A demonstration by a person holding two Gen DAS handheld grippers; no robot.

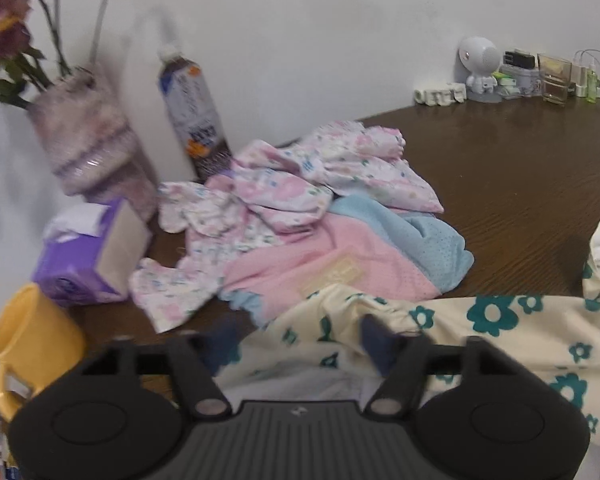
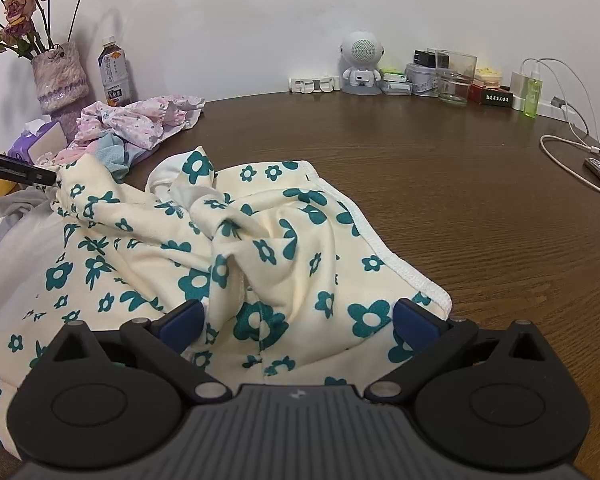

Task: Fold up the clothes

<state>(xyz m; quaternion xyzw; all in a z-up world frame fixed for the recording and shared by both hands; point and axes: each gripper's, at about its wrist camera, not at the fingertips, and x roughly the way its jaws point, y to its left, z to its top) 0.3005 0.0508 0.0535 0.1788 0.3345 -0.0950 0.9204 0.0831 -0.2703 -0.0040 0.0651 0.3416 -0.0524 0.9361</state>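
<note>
Only the left wrist view shows the yellow mug [image 1: 28, 344], while both the left gripper [image 1: 300, 340] and the right gripper [image 2: 298, 322] hold their jaws wide over the flowered cloth [image 2: 236, 248].

Soft, even indoor light, with faint shadows on the wall [image 2: 220, 20]. The left wrist view is motion-blurred. Fisheye bending darkens both views' corners.

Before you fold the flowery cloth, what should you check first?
1. Left tool open over the flowered garment: ok.
2. Right tool open, fabric between its fingers: ok.
3. Garment spread flat: not ok, bunched in the middle.
4. Bare wooden table to the right for spreading: ok.
5. Pile of pink and blue clothes clear of the garment: not ok, edges meet.
6. Yellow mug safe from the left tool: cannot tell.
</note>
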